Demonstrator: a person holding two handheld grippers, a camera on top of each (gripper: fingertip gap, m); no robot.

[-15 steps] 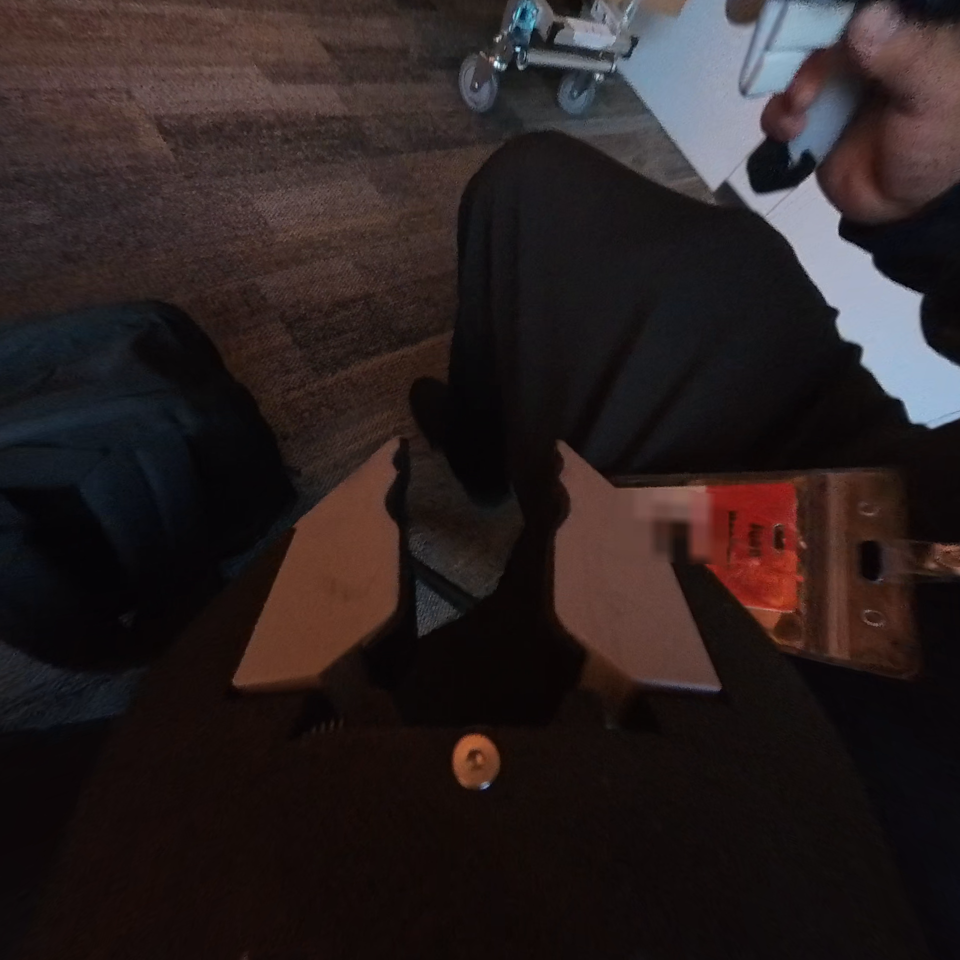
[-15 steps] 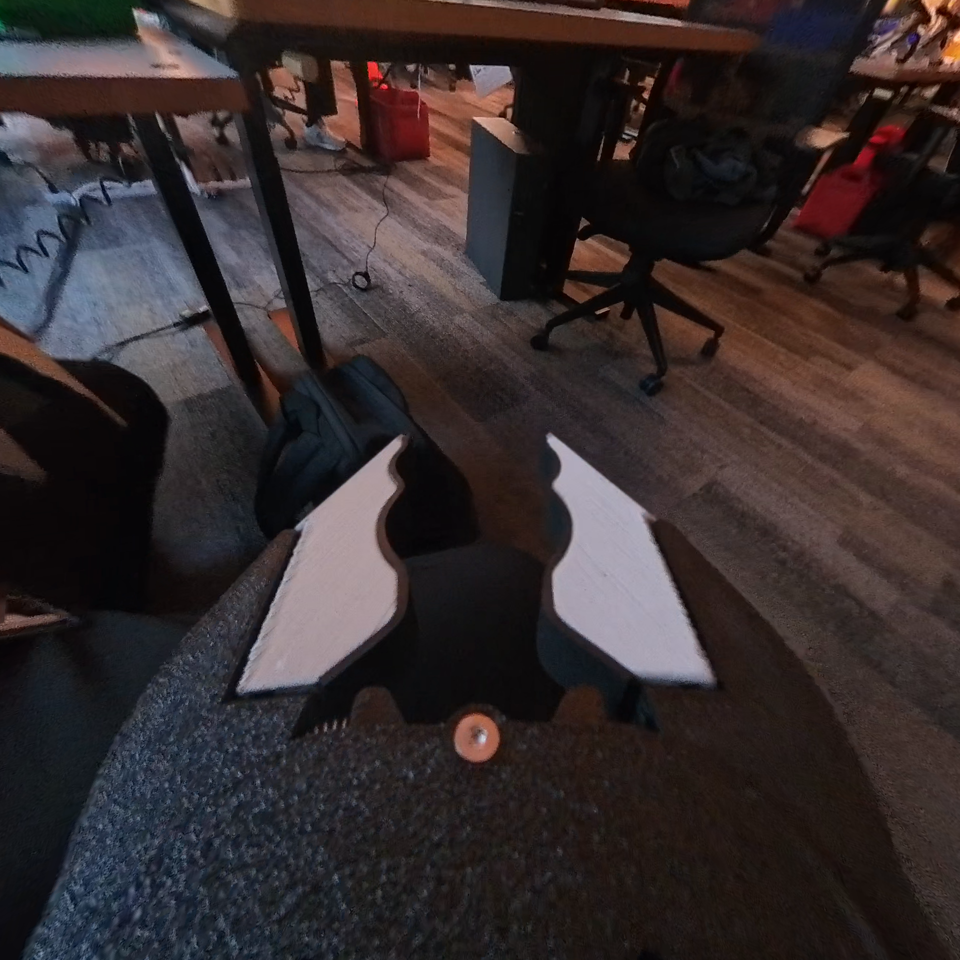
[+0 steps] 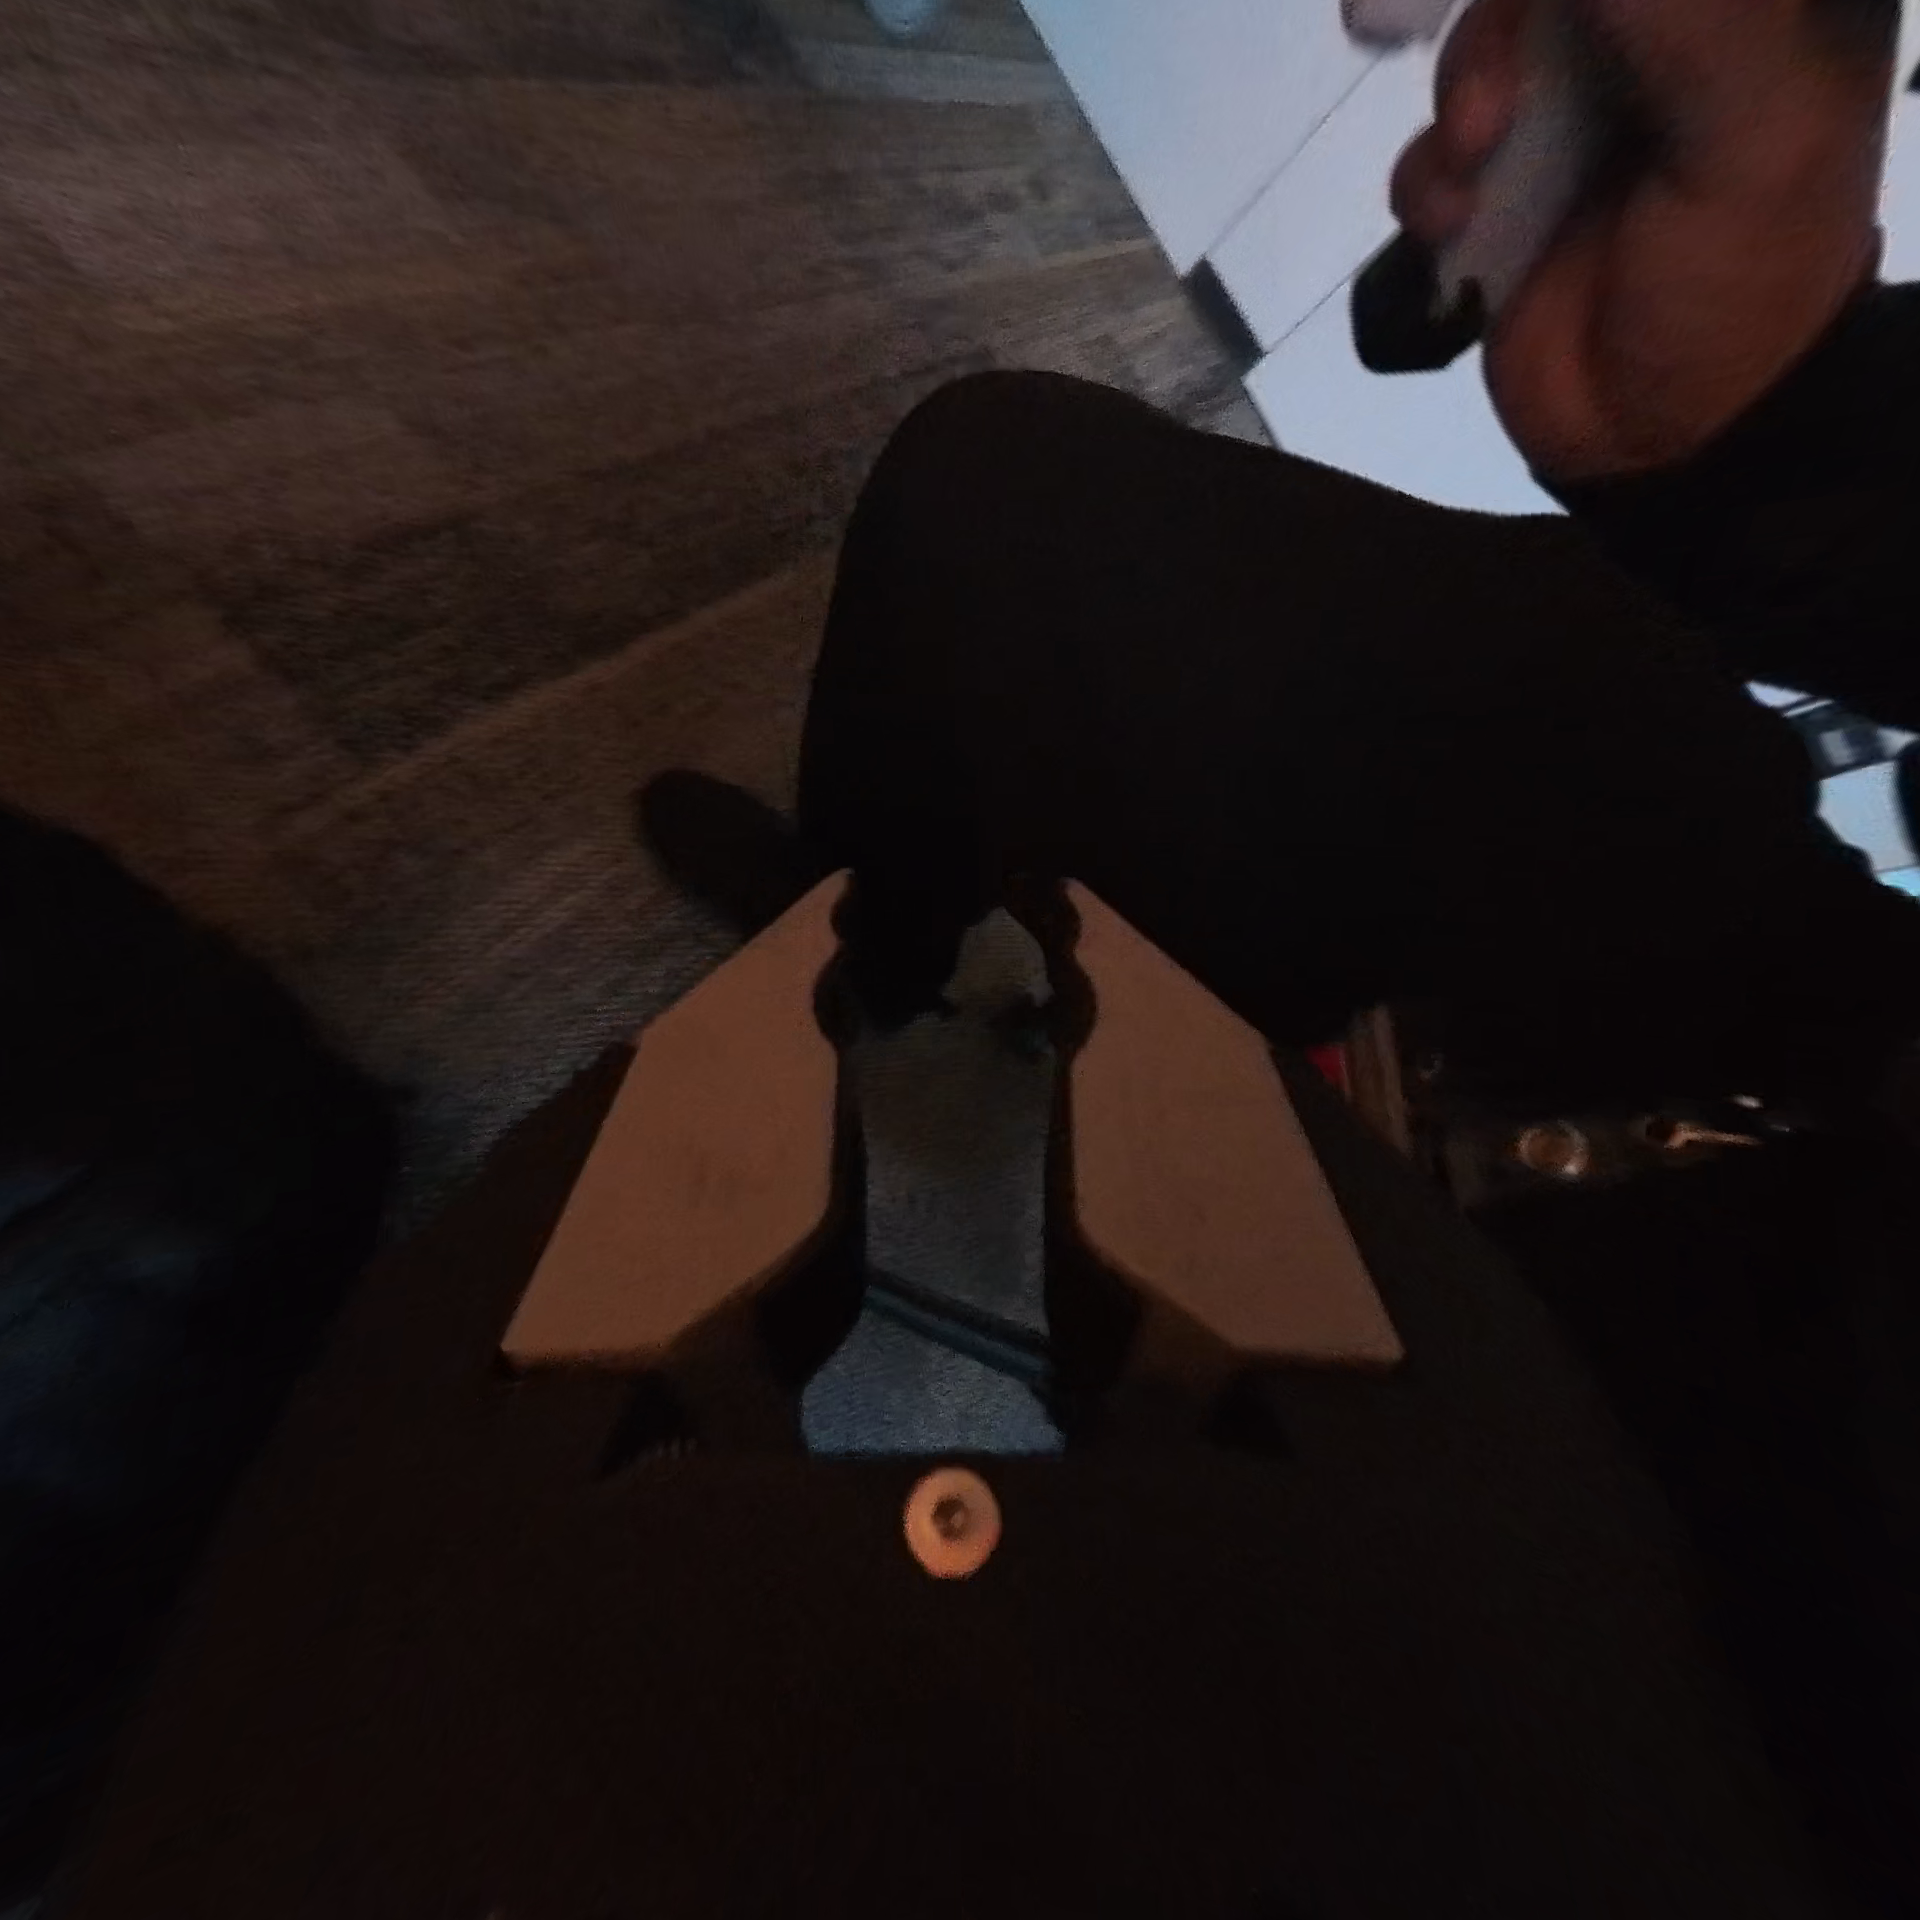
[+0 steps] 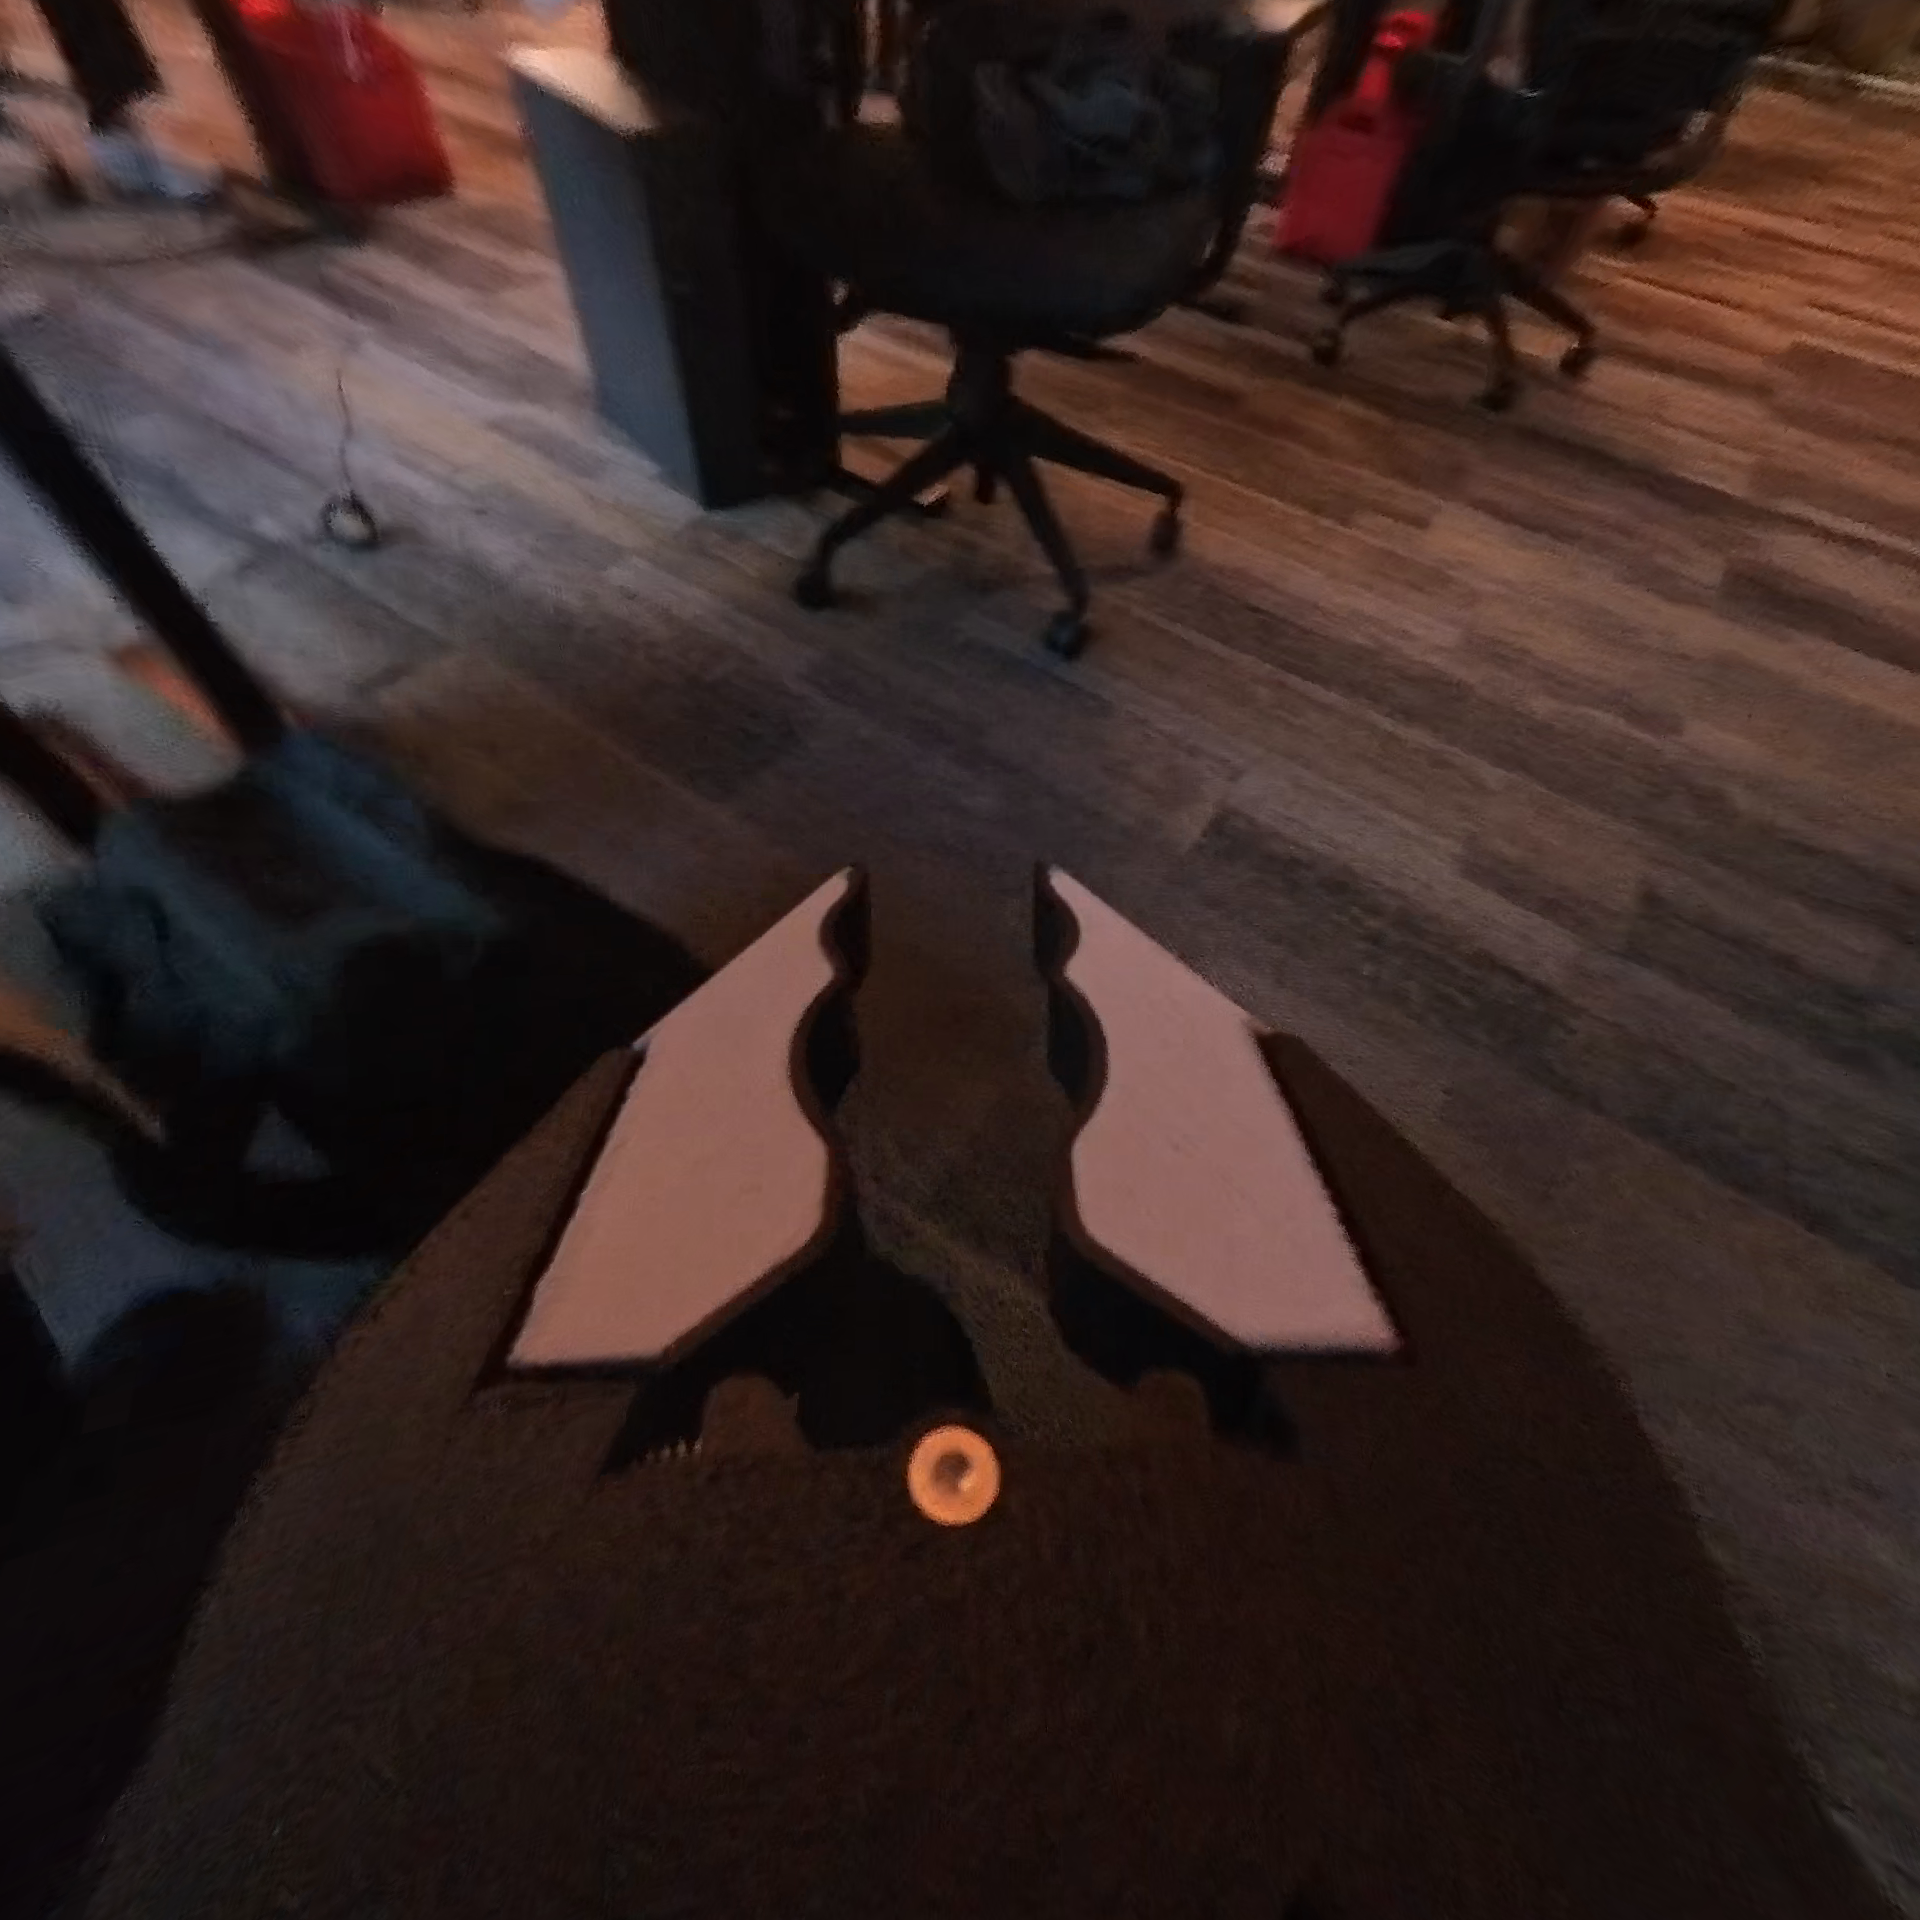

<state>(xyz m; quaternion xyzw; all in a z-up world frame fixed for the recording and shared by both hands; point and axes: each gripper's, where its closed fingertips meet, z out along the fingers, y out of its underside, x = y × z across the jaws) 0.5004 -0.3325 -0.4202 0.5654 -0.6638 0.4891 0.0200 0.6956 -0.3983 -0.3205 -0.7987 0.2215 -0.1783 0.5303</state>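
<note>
Dim, warm-tinted; motion-blurred; wide-angle edge distortion

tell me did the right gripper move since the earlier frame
Yes. The right gripper has swung right and forward: the office chair and grey cabinet sit further left and closer in its view.

Right gripper [image 4: 948, 914] over carpet floor [image 4: 1455, 831], jaws apart, nothing between. Dark bag [image 4: 270, 935] lying near on the left. Farther off, an office chair [image 4: 997, 343] beside a grey box [image 4: 623, 281]; red bins [image 4: 343, 104] behind, blurred.
</note>
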